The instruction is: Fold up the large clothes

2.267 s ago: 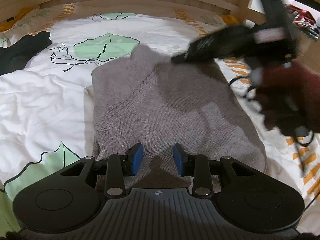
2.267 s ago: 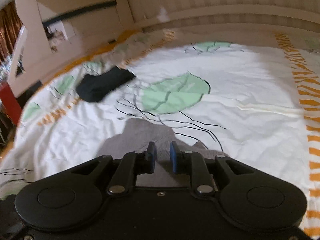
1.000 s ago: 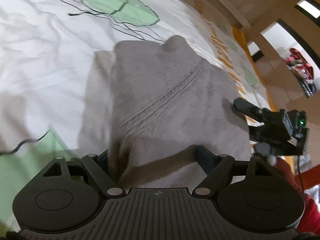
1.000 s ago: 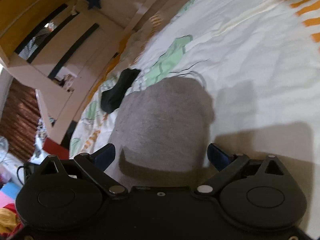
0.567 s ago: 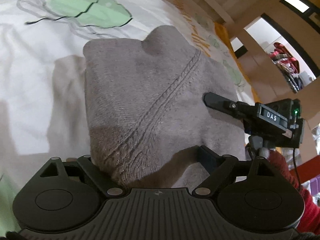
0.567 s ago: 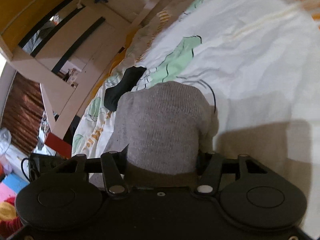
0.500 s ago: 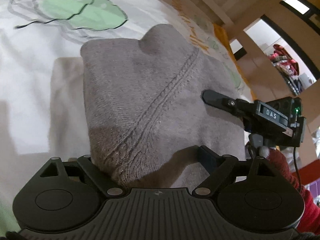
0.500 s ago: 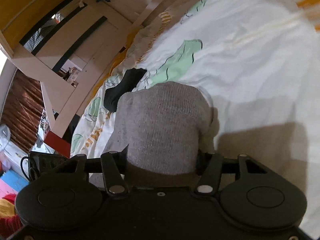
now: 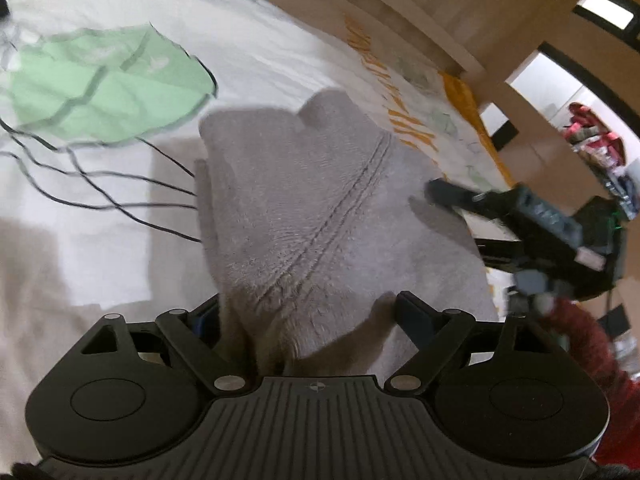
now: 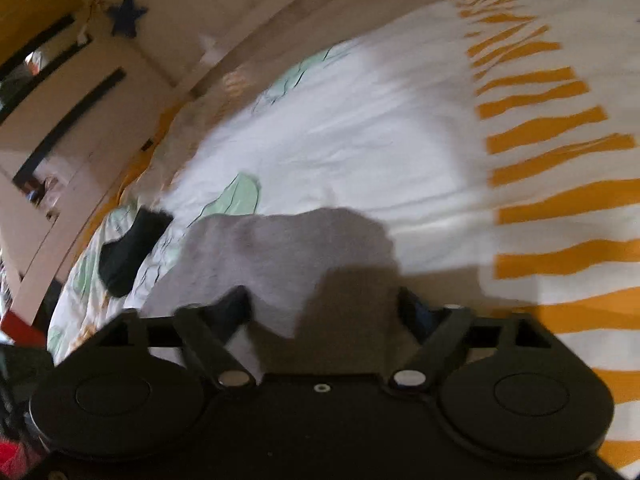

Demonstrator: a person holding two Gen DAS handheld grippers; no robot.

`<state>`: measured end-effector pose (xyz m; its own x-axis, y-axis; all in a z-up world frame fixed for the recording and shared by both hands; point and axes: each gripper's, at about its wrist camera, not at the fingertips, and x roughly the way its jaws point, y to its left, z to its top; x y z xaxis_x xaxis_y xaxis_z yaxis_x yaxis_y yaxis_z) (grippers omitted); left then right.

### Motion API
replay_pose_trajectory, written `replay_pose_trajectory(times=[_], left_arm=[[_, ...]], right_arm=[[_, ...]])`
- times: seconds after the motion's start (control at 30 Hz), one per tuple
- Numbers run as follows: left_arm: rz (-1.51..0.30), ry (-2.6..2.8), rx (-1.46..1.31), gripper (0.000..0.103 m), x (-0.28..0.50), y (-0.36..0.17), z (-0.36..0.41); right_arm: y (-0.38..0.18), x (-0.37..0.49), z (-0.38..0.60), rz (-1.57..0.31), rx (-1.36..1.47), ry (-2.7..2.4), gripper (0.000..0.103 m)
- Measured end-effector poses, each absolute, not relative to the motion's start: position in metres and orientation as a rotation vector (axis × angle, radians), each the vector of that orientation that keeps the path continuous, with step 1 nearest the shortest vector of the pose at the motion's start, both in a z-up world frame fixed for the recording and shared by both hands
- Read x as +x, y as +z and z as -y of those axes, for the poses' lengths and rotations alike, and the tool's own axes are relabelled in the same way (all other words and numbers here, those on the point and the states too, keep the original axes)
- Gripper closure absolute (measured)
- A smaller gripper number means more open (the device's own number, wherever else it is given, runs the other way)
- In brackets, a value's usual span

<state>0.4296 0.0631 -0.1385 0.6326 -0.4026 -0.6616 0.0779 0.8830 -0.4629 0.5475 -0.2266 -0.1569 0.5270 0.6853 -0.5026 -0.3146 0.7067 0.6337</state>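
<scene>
While the folded grey sweater [image 9: 320, 216] lies on the bed [image 10: 400, 128], the left claw [image 9: 308, 312] straddles it wide; the right claw's [image 10: 324, 304] jaws, just reopened, stand apart around it.

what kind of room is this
Most likely a bedroom, probably a child's. A folded grey sweater lies on a bed's white duvet printed with green leaves and orange stripes. A pale wooden bed frame runs along its far edge, with a blue star hanging above it.
</scene>
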Motion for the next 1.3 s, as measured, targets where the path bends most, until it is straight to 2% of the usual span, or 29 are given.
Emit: replay_pose_trajectory(times=[0.1, 0.17, 0.2, 0.3, 0.5, 0.7, 1.3], left_arm=[[-0.755, -0.215, -0.336, 0.017, 0.401, -0.112, -0.068], [-0.696, -0.163, -0.262, 0.017, 0.382, -0.092, -0.066], [-0.67, -0.124, -0.216, 0.017, 0.371, -0.081, -0.061], [-0.602, -0.021, -0.105, 0.016, 0.339, -0.055, -0.048], [-0.577, 0.074, -0.026, 0.016, 0.286, -0.033, -0.012], [-0.673, 0.153, 0.025, 0.016, 0.253, -0.037, 0.011], [-0.706, 0.094, -0.038, 0.016, 0.204, -0.035, 0.009]], right_arm=[[-0.14, 0.524, 0.243, -0.711, 0.585, 0.603, 0.014], [-0.12, 0.501, 0.25, -0.629, 0.592, 0.574, 0.006], [-0.108, 0.487, 0.252, -0.591, 0.576, 0.559, 0.002], [-0.076, 0.438, 0.249, -0.499, 0.456, 0.468, 0.0], [-0.05, 0.352, 0.219, -0.516, 0.215, 0.32, 0.0], [-0.045, 0.29, 0.211, -0.525, 0.199, 0.299, 0.0], [-0.035, 0.228, 0.202, -0.545, 0.13, 0.205, 0.0]])
